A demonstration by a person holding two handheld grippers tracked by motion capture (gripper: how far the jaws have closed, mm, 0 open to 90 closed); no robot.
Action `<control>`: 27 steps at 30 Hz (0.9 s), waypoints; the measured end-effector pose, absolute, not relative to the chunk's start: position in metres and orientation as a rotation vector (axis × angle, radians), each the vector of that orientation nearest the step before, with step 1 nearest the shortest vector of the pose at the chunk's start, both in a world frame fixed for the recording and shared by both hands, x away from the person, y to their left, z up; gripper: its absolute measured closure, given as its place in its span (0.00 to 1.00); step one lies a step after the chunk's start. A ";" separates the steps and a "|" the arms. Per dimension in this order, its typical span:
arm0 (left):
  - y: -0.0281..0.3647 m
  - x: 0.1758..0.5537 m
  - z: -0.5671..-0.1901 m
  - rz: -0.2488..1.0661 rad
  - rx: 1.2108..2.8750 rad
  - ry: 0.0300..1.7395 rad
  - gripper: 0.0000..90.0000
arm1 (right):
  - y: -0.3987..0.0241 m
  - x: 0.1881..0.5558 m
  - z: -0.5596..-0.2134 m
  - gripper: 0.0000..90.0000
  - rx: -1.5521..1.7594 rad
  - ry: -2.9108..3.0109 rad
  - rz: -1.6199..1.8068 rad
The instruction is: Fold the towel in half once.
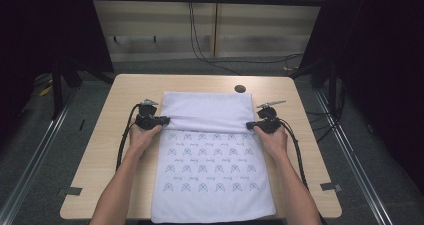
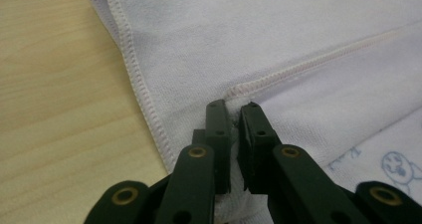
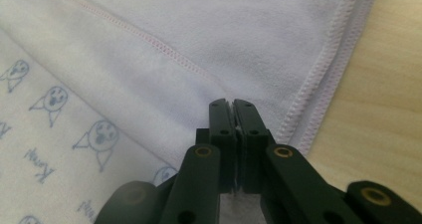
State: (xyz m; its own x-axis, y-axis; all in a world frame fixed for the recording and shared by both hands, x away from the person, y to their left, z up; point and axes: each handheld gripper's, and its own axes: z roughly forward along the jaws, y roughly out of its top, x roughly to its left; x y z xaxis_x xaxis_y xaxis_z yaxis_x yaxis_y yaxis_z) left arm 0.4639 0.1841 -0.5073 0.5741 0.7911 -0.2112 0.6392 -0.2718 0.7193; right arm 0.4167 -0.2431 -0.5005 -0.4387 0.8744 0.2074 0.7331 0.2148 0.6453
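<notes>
A: White cotton towel (image 1: 212, 160) with small blue drawings lies flat on the wooden table (image 1: 125, 92), its far end folded over toward me.

B: And the grippers?

A: I see my left gripper (image 1: 163, 120) and right gripper (image 1: 251, 126) each clamped on a corner of that folded edge.

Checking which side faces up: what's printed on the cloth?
Small blue cartoon faces and words on white cloth; right gripper view shows it best.
</notes>
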 end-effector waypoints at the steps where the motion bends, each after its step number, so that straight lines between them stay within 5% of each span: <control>1: 0.183 0.466 -0.506 0.245 2.019 1.147 0.94 | -0.242 0.418 -0.500 0.98 1.549 2.274 1.032; 9: 0.187 0.462 -0.480 0.258 1.963 1.145 0.94 | -0.241 0.423 -0.490 0.98 1.517 2.267 1.035; 20: 0.204 0.410 -0.378 0.340 1.823 0.886 0.94 | -0.262 0.404 -0.381 0.98 1.256 2.072 1.327; 27: 0.214 0.361 -0.358 0.317 1.803 0.800 0.94 | -0.265 0.354 -0.352 0.98 1.096 2.074 1.419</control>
